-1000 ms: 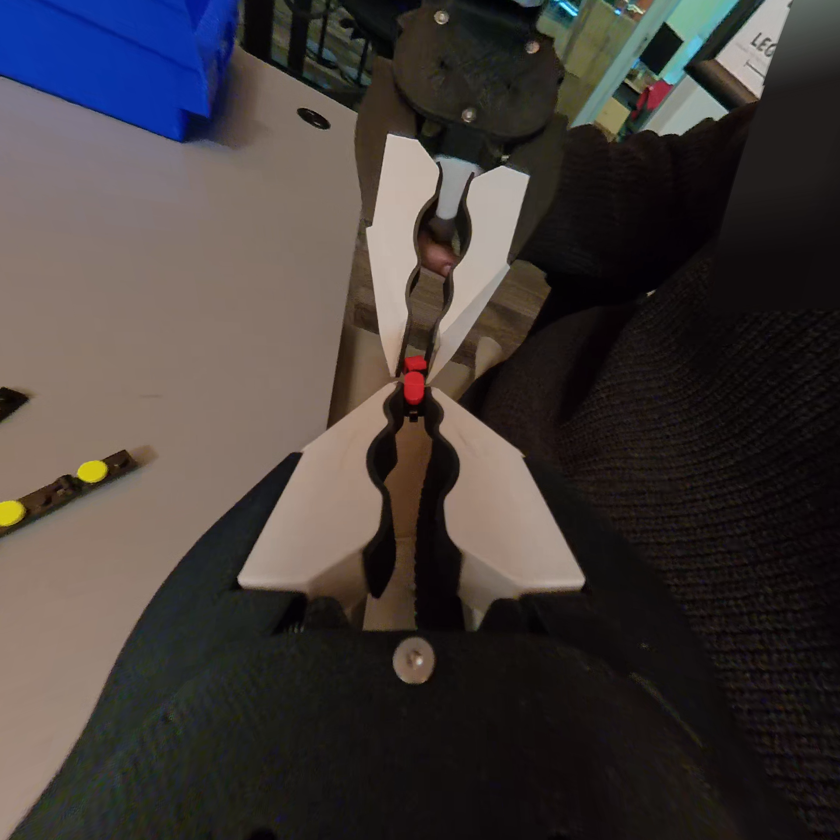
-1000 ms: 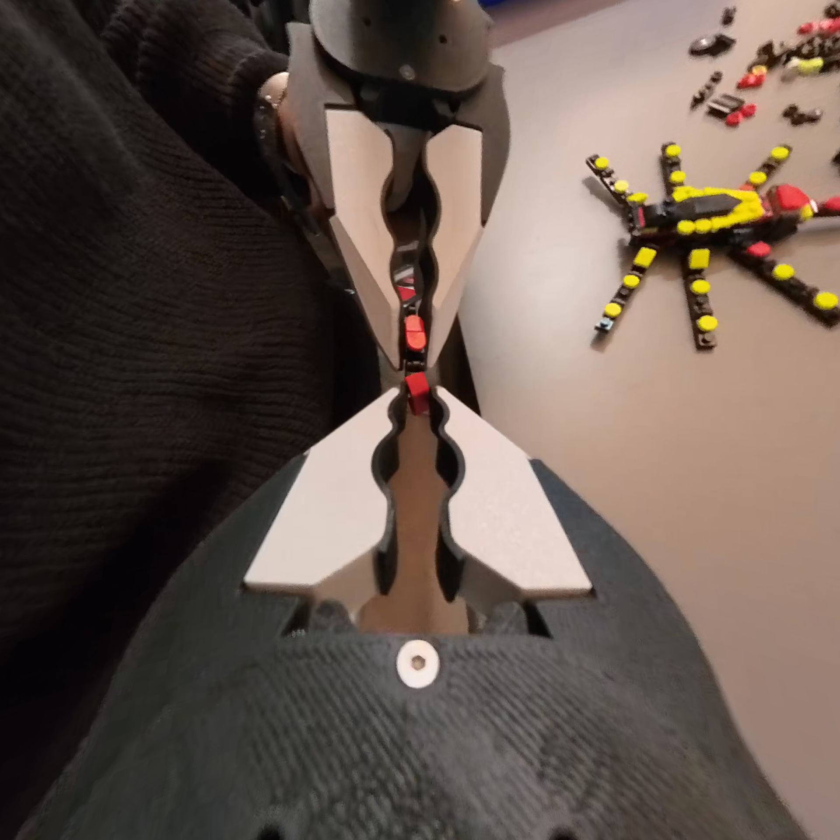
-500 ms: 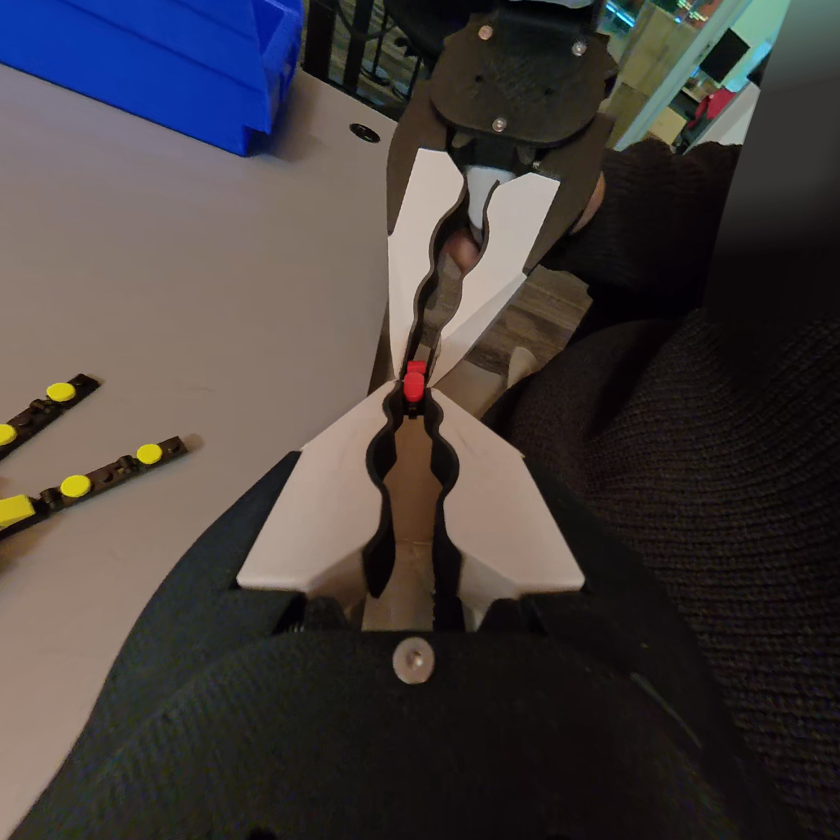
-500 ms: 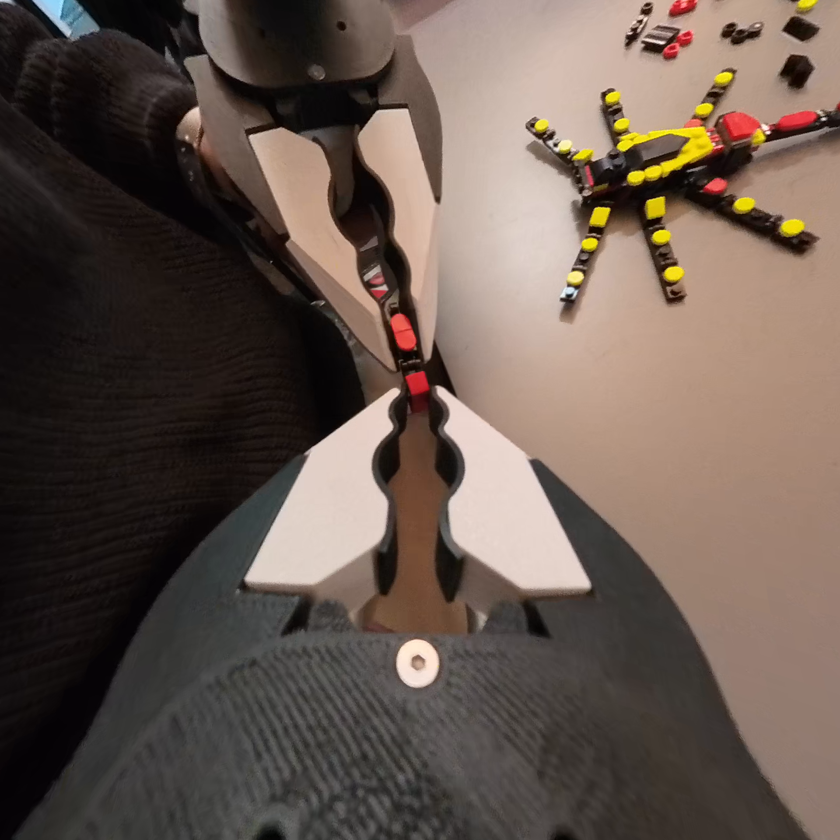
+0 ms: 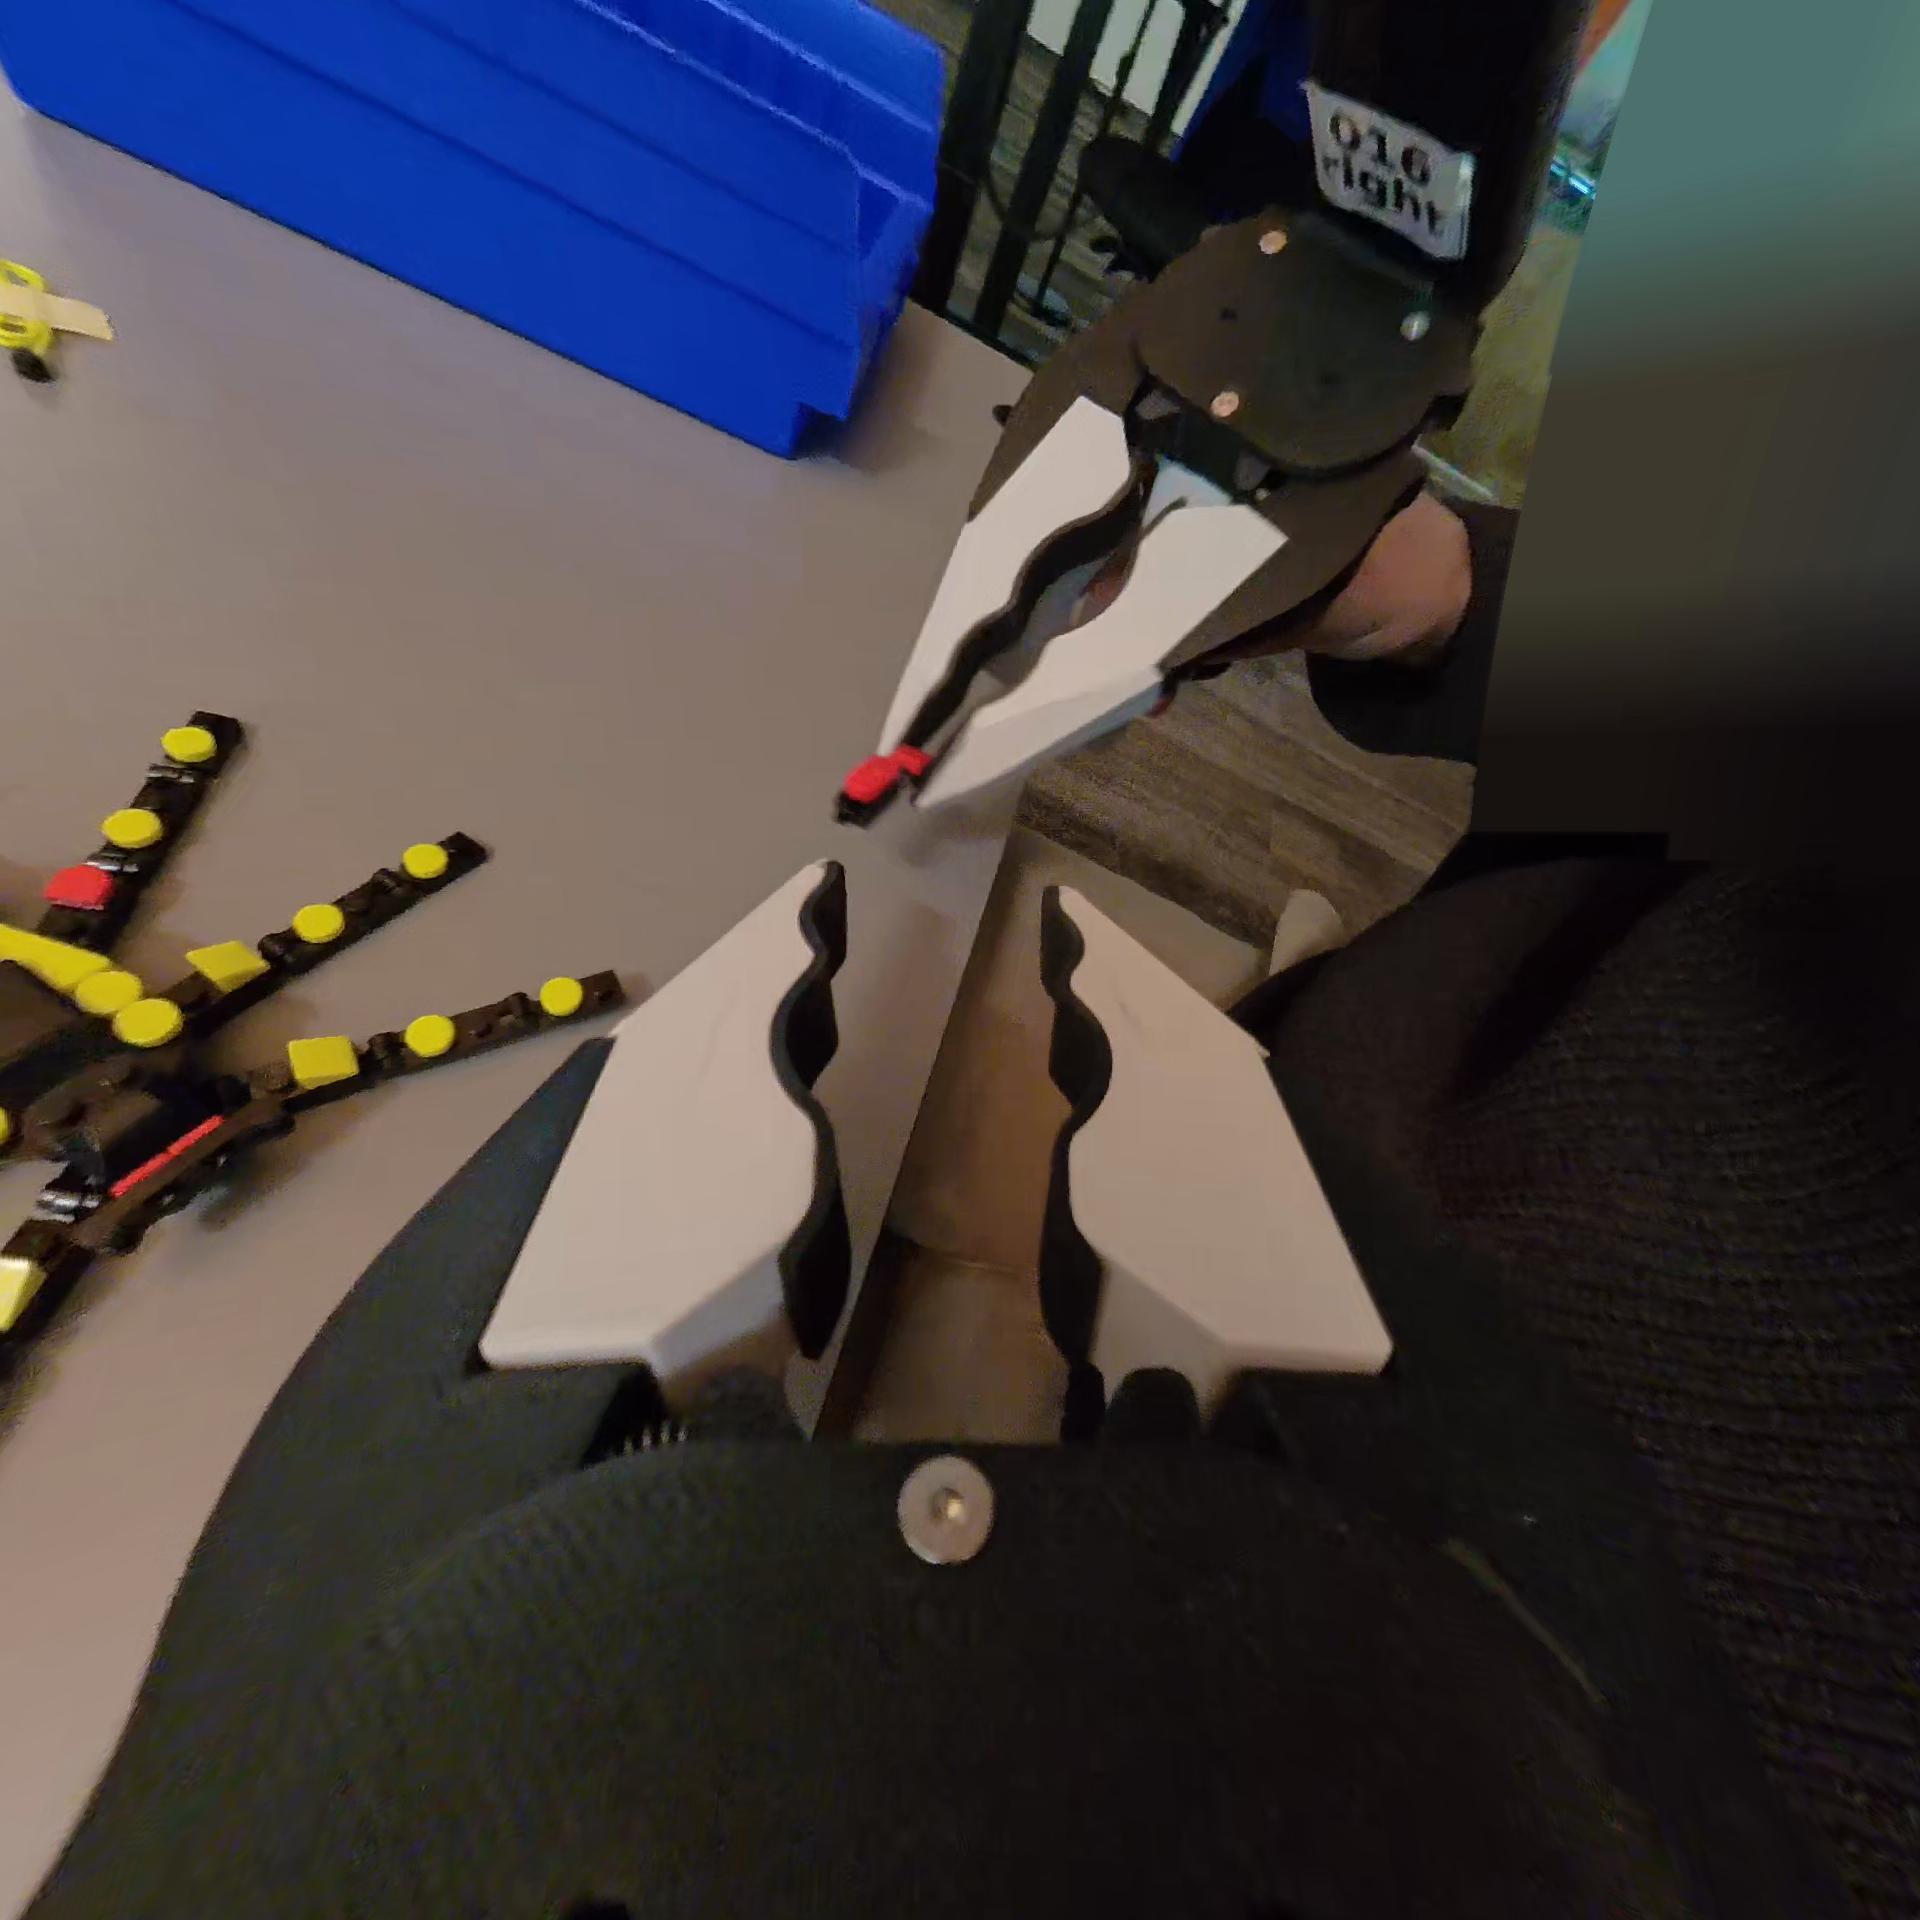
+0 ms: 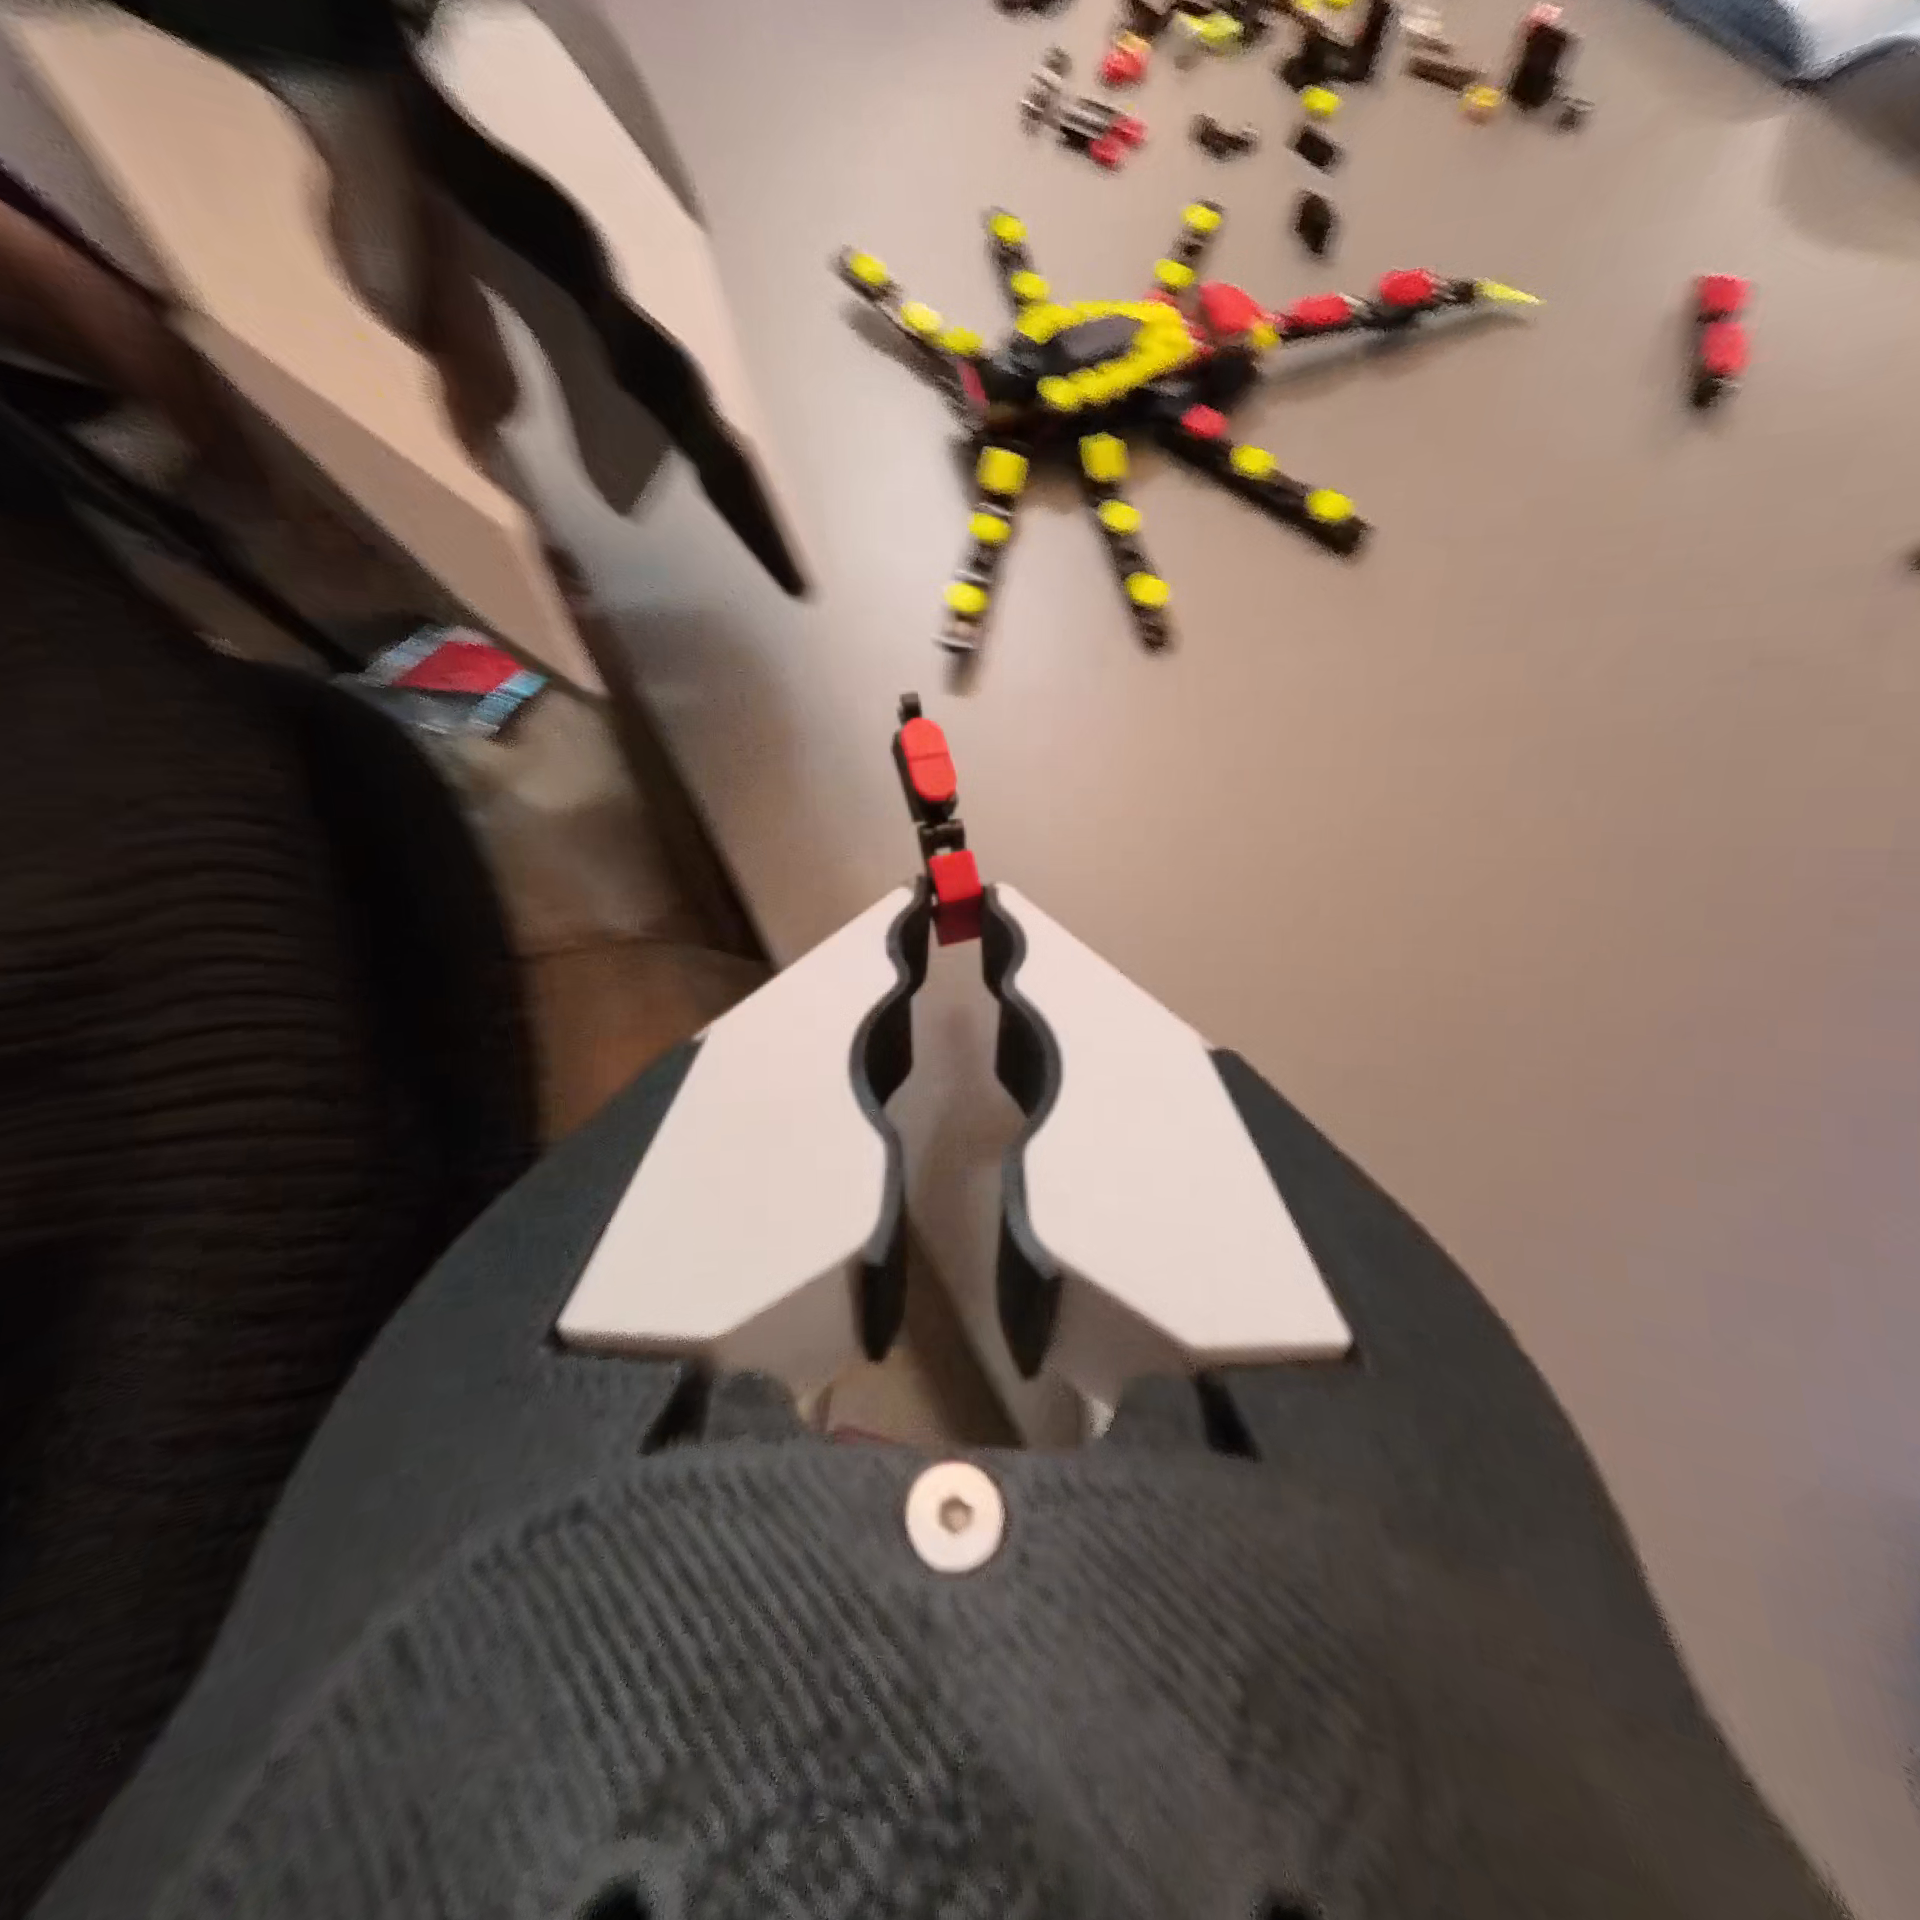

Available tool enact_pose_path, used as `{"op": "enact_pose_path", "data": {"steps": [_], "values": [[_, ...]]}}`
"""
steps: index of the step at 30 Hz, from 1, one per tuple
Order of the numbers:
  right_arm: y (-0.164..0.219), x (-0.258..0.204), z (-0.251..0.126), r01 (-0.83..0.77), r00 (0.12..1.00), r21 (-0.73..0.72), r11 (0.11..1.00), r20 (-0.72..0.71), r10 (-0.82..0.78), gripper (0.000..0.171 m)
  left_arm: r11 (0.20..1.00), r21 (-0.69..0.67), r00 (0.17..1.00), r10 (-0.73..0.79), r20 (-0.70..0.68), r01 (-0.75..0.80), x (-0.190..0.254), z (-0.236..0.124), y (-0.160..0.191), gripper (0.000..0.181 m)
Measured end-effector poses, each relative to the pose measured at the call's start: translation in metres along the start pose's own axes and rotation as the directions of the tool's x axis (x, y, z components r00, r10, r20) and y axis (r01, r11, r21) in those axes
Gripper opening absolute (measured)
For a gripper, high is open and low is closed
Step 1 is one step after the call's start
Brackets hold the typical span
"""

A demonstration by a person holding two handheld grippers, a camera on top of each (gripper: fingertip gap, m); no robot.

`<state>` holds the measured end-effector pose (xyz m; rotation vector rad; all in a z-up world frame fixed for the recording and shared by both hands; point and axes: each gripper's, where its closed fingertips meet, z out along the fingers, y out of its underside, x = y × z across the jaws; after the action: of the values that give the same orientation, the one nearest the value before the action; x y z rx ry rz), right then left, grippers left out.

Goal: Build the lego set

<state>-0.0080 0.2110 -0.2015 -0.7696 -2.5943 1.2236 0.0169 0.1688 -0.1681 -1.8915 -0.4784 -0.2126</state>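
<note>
Right gripper [image 6: 951, 914] is clamped on a small red-and-black lego piece [image 6: 935, 821]. Tips pinch only the lower red block, so the hinge joint and the rounded red end stick out clear ahead. My read: it's held by the tail so the free end can plug into the model. Left wrist view shows the same piece [image 5: 881, 777] at centre frame, poking out of the right gripper's closed tips toward lower left.

Left gripper [image 5: 940, 904] is released, jaws spread wide, nothing between them. It sits just below the held piece, apart from it, straddling the table edge [image 5: 977, 935]. In the right wrist view it shows as a blurred shape at upper left [image 6: 582, 312].

Main build: the black and yellow spider-like model [image 6: 1112, 364] lies flat on the grey table [image 6: 1455, 935], upper centre of the right view, legs fanned out. Its legs [image 5: 343, 997] fill the left edge of the left view. Red segments [image 6: 1320, 312] already run off its right side, so the held piece looks like another limb or tail segment. Can't tell which socket.

Loose parts [image 6: 1299, 94] are scattered along the top of the right view; one red pair [image 6: 1720, 332] sits alone at right. Blue bins [image 5: 520, 187] upper left of left view, well clear.

Right view is motion-blurred. Held piece is well apart from the model, so attachment is not yet done. Risk: the hinge could flop during insertion with such a shallow grip.
</note>
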Motion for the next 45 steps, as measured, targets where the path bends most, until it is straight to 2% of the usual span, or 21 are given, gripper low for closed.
{"op": "enact_pose_path", "data": {"steps": [4, 9, 13, 18, 22, 23, 24, 26, 27, 29, 33, 40, 45], "values": [[0.014, 0.036, 0.006, 0.075, 0.979, -0.088, 0.993, -0.181, -0.090, 0.008, 0.998, -0.020, 0.998, -0.060, -0.019, 0.060, 0.000, 0.001, 0.003, 0.044], [0.024, 0.047, 0.017, 0.107, 0.958, -0.171, 0.979, -0.245, -0.148, 0.008, 0.996, -0.021, 0.994, -0.092, -0.056, 0.091, 0.005, 0.000, 0.003, 0.045], [0.023, 0.049, 0.016, 0.086, 0.957, -0.163, 0.983, -0.261, -0.127, 0.009, 0.997, -0.003, 0.996, -0.074, -0.044, 0.074, 0.004, -0.003, 0.000, 0.042], [0.012, 0.048, 0.008, 0.053, 0.968, -0.086, 0.995, -0.242, -0.072, 0.040, 0.997, 0.008, 0.996, -0.081, -0.047, 0.082, 0.005, -0.005, -0.001, 0.042], [-0.012, 0.052, -0.016, 0.043, 0.966, 0.078, 0.996, -0.256, -0.021, 0.063, 0.995, 0.015, 0.995, -0.094, -0.042, 0.095, 0.003, -0.006, -0.003, 0.042], [-0.019, 0.052, -0.025, 0.064, 0.963, 0.123, 0.990, -0.267, -0.029, 0.060, 0.995, 0.023, 0.994, -0.099, -0.040, 0.100, 0.002, -0.006, -0.004, 0.042], [-0.025, 0.054, -0.034, 0.096, 0.953, 0.161, 0.982, -0.301, -0.044, 0.050, 0.994, 0.030, 0.994, -0.103, -0.037, 0.105, 0.001, -0.007, -0.005, 0.042], [-0.029, 0.060, -0.047, 0.171, 0.915, 0.164, 0.972, -0.392, -0.095, 0.043, 0.993, 0.039, 0.993, -0.111, -0.034, 0.112, -0.001, -0.009, -0.007, 0.043], [-0.025, 0.062, -0.048, 0.197, 0.899, 0.125, 0.972, -0.418, -0.129, 0.044, 0.992, 0.041, 0.992, -0.118, -0.038, 0.119, -0.001, -0.009, -0.007, 0.044], [-0.018, 0.067, -0.045, 0.215, 0.874, 0.090, 0.973, -0.462, -0.150, 0.058, 0.989, 0.053, 0.990, -0.132, -0.057, 0.135, 0.000, -0.011, -0.009, 0.044], [-0.019, 0.064, -0.040, 0.189, 0.894, 0.132, 0.973, -0.434, -0.115, 0.074, 0.985, 0.076, 0.985, -0.149, -0.092, 0.156, 0.002, -0.013, -0.013, 0.044], [-0.024, 0.062, -0.043, 0.229, 0.892, 0.182, 0.956, -0.432, -0.132, 0.052, 0.980, 0.059, 0.978, -0.183, -0.104, 0.190, 0.001, -0.011, -0.011, 0.045], [-0.021, 0.067, -0.040, 0.171, 0.915, 0.210, 0.963, -0.396, -0.076, 0.049, 0.969, 0.063, 0.964, -0.228, -0.133, 0.238, 0.000, -0.010, -0.012, 0.046]]}}
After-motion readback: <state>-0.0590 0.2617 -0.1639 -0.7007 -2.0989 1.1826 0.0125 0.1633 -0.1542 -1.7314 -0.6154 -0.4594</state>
